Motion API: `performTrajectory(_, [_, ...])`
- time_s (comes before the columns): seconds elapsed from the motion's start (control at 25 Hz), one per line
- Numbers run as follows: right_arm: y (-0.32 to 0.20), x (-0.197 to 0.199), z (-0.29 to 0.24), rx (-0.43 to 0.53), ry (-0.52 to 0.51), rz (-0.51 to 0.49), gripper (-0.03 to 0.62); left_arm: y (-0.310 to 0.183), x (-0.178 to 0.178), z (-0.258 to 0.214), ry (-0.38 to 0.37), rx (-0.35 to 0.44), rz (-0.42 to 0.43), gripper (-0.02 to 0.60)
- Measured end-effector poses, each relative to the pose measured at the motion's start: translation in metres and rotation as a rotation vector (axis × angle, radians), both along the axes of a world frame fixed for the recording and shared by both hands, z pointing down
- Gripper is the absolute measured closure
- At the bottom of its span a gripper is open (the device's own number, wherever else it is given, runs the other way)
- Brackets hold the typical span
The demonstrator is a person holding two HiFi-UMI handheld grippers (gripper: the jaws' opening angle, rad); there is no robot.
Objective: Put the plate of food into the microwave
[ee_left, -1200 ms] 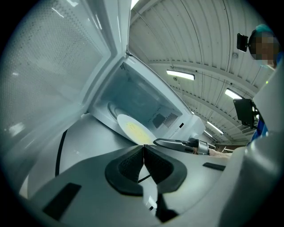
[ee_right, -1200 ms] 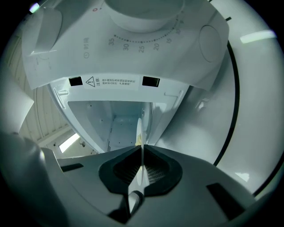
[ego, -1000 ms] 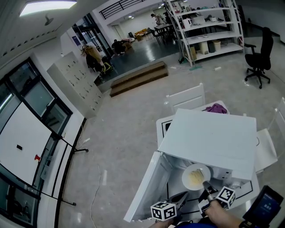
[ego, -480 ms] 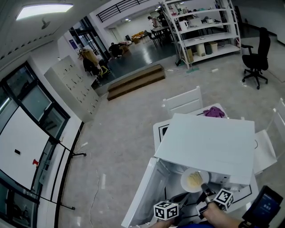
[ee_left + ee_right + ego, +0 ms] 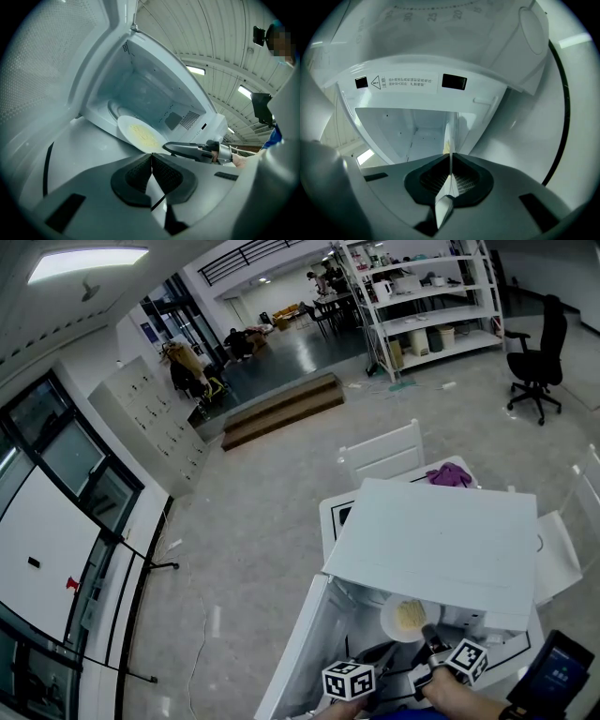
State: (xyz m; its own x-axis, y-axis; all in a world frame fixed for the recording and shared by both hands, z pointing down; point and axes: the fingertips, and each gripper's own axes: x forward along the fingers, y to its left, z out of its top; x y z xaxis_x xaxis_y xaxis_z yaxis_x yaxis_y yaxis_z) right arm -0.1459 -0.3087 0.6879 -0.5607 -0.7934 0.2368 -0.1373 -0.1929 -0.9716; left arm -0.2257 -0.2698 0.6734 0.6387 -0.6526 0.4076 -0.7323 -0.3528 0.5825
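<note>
The white microwave (image 5: 441, 540) stands with its door (image 5: 300, 643) swung open to the left. A white plate of yellowish food (image 5: 409, 617) hangs at the mouth of the cavity (image 5: 154, 93). My right gripper (image 5: 429, 636) is shut on the plate's near rim. In the right gripper view the plate (image 5: 449, 136) shows edge-on between the right gripper (image 5: 451, 161)'s pads. In the left gripper view the plate (image 5: 140, 133) is tilted, with the right gripper (image 5: 169, 147) on its rim. My left gripper (image 5: 151, 157) is shut and empty, just left of the plate and apart from it.
The microwave sits on a white table (image 5: 336, 512) with a purple cloth (image 5: 450, 472) behind it. A white chair (image 5: 384, 451) stands beyond the table. A dark device with a screen (image 5: 560, 673) is at the lower right. The open door walls off the left side.
The left gripper has edged slightly toward the microwave. The plate and the right gripper keep their place at the mouth of the cavity.
</note>
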Motion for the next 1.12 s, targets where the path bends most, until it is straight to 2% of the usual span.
performTrajectory(0.64, [-0.012, -0.006, -0.001, 0.05, 0.044, -0.037, 0.58, -0.029, -0.005, 0.003, 0.0, 0.014, -0.026, 0.574])
performTrajectory(0.76, [-0.014, -0.005, 0.001, 0.062, 0.072, -0.064, 0.577, -0.034, -0.002, 0.005, -0.002, 0.014, -0.026, 0.574])
performTrajectory(0.88, [-0.014, -0.015, 0.003, 0.071, 0.098, -0.1, 0.548, -0.036, -0.005, 0.008, -0.002, 0.011, -0.021, 0.574])
performTrajectory(1.12, [-0.014, -0.027, -0.003, 0.098, 0.156, -0.16, 0.546, -0.042, -0.008, 0.008, 0.002, 0.012, -0.02, 0.574])
